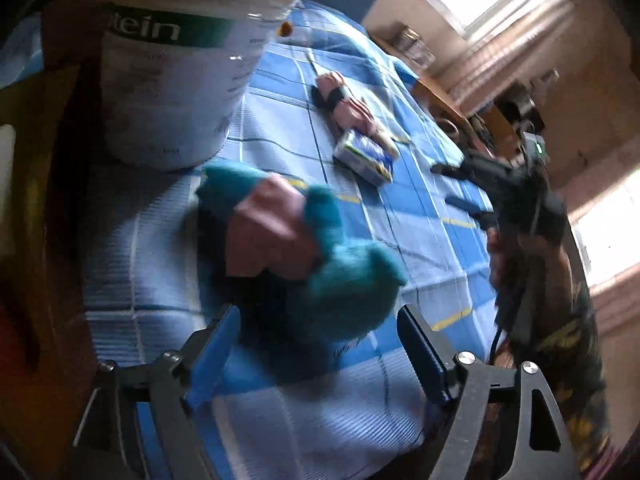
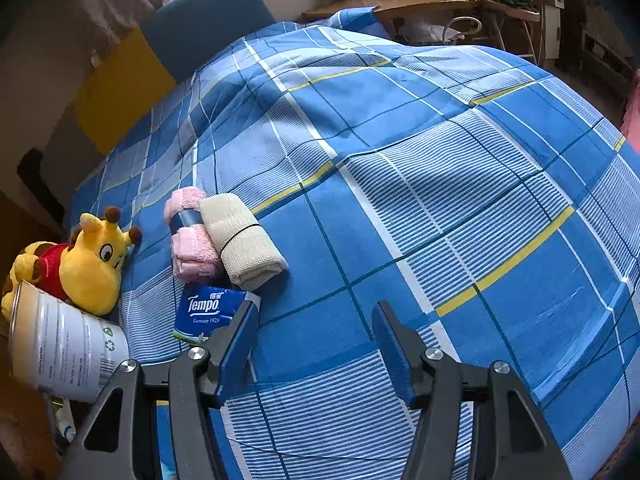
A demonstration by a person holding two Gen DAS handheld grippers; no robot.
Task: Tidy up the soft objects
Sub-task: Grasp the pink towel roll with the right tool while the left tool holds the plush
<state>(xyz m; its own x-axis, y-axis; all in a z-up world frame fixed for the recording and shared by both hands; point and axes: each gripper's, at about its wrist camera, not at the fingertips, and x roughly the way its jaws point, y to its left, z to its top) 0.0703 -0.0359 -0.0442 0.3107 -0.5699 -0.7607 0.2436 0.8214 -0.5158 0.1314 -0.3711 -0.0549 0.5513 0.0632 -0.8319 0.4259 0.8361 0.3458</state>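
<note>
A teal and pink plush toy (image 1: 312,248), blurred, lies on the blue plaid bedcover (image 1: 420,240) just ahead of my left gripper (image 1: 320,314). The jaws stand wide, and the pads do not press on the toy. Further back lie a pink rolled towel (image 1: 340,96) and a Tempo tissue pack (image 1: 364,156). My right gripper (image 2: 316,308) is open over the cover with nothing between its fingers. The tissue pack (image 2: 208,308) lies beside its left finger. Behind the pack lie the pink towel (image 2: 188,240) and a beige rolled towel (image 2: 244,248). A yellow giraffe plush (image 2: 88,268) lies at the left.
A large white tin can (image 1: 172,80) stands close behind the teal plush, and in the right wrist view the can (image 2: 64,356) sits beside the giraffe. A teal chair back (image 2: 208,20) and a wooden desk (image 2: 400,4) stand beyond the bed. The right gripper (image 1: 448,184) also shows in the left wrist view.
</note>
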